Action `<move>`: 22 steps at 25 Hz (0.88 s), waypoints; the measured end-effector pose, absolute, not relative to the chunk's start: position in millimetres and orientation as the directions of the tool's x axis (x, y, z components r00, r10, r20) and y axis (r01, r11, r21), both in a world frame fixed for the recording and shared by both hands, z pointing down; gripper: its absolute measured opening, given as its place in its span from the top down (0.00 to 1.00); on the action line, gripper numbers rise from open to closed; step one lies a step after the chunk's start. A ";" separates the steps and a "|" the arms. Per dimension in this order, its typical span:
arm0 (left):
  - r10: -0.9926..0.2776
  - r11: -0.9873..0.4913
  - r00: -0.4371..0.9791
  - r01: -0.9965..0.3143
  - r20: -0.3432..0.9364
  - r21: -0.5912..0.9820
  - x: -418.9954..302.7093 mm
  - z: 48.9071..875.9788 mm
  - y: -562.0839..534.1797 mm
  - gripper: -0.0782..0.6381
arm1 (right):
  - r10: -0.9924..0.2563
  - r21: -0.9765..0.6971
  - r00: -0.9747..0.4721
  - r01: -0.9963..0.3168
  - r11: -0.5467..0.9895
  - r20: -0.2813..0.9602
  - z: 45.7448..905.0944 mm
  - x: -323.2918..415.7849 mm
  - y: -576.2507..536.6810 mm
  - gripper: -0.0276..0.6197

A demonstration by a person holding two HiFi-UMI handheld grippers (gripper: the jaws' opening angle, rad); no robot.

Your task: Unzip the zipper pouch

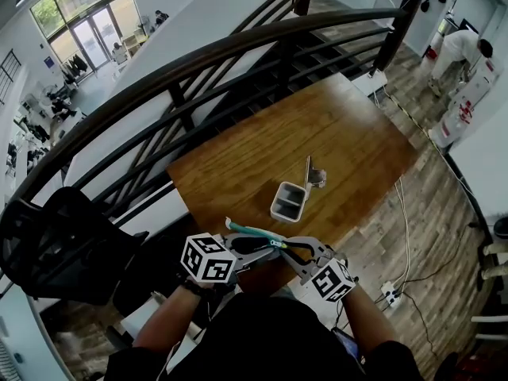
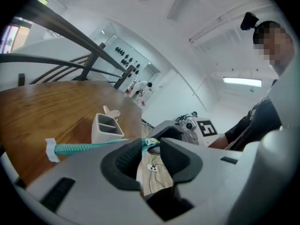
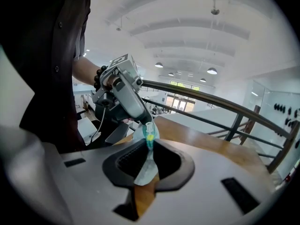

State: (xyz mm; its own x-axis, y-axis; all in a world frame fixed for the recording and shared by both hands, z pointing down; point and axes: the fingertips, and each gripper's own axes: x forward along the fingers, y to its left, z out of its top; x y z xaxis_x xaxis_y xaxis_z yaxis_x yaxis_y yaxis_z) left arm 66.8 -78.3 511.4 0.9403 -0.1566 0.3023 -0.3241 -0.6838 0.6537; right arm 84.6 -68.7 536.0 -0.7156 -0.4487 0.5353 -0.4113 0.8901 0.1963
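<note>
A zipper pouch (image 1: pixel 252 231) with a teal zipper hangs between my two grippers, in front of the wooden table's near edge. In the left gripper view the teal zipper (image 2: pixel 89 146) runs from a white end tab to my left gripper (image 2: pixel 151 144). Its jaw tips are shut on the small pale zipper pull (image 2: pixel 151 142). My right gripper (image 3: pixel 149 142) is shut on the pouch (image 3: pixel 146 165), whose pale fabric hangs between its pads with the zipper uppermost. In the head view the left gripper (image 1: pixel 258 246) and the right gripper (image 1: pixel 286 247) meet tip to tip at the pouch.
A white two-compartment holder (image 1: pixel 288 201) stands on the wooden table (image 1: pixel 333 125), with a thin metal piece (image 1: pixel 309 173) upright behind it. A black stair railing (image 1: pixel 198 62) curves behind the table. A black chair (image 1: pixel 55 244) sits at left. Cables and a power strip (image 1: pixel 389 292) lie on the floor.
</note>
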 end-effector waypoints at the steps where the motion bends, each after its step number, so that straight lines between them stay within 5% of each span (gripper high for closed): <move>1: -0.157 -0.680 0.939 -0.328 0.306 0.655 67.6 512.1 -78.9 0.71 | -0.448 0.202 -0.715 -0.407 0.891 0.536 536.2 84.4 -69.4 0.90; 12: -0.174 -0.685 0.876 -0.436 0.450 0.583 64.6 523.0 -88.8 0.83 | -0.437 0.266 -0.693 -0.348 0.899 0.573 540.4 77.0 -77.2 0.90; 22: -0.127 -0.681 0.911 -0.368 0.393 0.633 67.6 511.0 -84.5 0.85 | -0.436 0.271 -0.684 -0.341 0.900 0.585 540.5 73.0 -80.0 0.90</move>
State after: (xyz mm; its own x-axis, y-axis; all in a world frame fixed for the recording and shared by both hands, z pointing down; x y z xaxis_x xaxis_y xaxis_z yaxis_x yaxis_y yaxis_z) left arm 67.6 -84.5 511.0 0.9107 -0.1267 0.3931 -0.3679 -0.6814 0.6327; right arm 73.0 -80.0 540.5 -0.6837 -0.4358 0.5853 -0.3412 0.8999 0.2715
